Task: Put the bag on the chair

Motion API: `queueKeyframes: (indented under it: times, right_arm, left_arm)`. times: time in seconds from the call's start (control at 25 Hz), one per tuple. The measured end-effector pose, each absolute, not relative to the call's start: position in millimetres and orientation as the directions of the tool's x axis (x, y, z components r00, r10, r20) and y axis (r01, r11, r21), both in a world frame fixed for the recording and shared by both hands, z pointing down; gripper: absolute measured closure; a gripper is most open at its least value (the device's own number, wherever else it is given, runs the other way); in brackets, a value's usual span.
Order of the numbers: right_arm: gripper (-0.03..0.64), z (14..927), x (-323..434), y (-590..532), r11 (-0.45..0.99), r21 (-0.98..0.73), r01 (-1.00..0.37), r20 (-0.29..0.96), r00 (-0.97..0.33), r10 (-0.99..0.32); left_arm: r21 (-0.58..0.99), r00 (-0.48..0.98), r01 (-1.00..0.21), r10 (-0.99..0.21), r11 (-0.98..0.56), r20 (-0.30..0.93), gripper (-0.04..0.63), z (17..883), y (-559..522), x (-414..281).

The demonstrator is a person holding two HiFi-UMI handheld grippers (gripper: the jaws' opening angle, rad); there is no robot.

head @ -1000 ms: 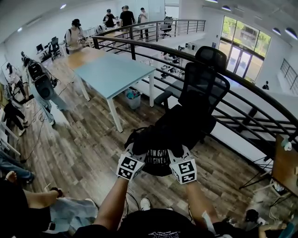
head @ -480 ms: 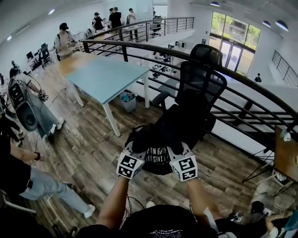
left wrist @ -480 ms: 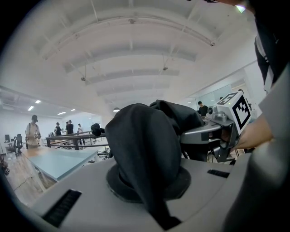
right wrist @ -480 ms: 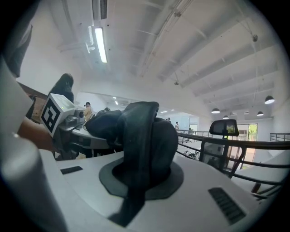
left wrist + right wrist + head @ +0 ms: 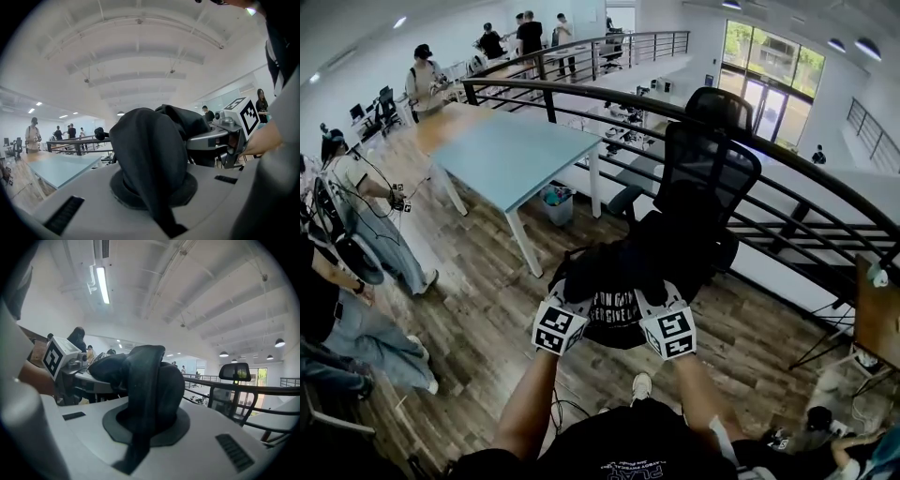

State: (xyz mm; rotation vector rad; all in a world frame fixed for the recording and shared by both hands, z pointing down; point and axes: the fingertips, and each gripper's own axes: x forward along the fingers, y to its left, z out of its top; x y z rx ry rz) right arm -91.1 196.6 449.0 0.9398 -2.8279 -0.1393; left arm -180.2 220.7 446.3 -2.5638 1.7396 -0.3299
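We stand on the wood-plank floor [image 5: 478, 309] of a mezzanine, with a black railing [image 5: 825, 187] curving across ahead of us and a pale blue table [image 5: 502, 155] to the left. A black mesh-backed office chair [image 5: 711, 173] stands in front of the railing. The black bag [image 5: 614, 281] hangs between our two tools, right at the chair's seat and overlapping its front edge; we cannot tell whether it rests there. Our left gripper [image 5: 565, 309] has its jaws clamped together on a fold of the bag's fabric, and our right gripper [image 5: 661, 307] is likewise closed on the bag's other side.
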Motion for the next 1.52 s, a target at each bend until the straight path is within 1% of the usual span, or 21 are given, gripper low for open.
queueKeyframes:
  times: [0.56,1.0,1.2,1.52]
  right_arm:
    - [0.586,442.2,-86.8,103.2,0.823,0.146,-0.549,0.118,-0.816,-0.565]
    - [0.586,452.4,-68.6,29.5,0.832,0.133,-0.538,0.135,-0.822,-0.553]
    - [0.587,454.6,-50.2,7.8,0.837,0.148,-0.527,0.145,-0.826,-0.545]
    - [0.587,459.2,-46.6,-29.2,0.831,0.108,-0.546,0.154,-0.816,-0.557]
  left_arm:
    - [-0.127,0.326,-0.93,-0.934,-0.345,0.149,0.575,439.0,128.7,-173.5]
    - [-0.12,0.311,-0.935,-0.934,-0.334,0.176,0.575,452.2,54.1,-156.1]
    - [-0.119,0.332,-0.927,-0.924,-0.357,0.188,0.575,452.3,31.4,-136.1]
    - [-0.118,0.349,-0.919,-0.915,-0.377,0.202,0.575,460.3,-8.2,-134.4]
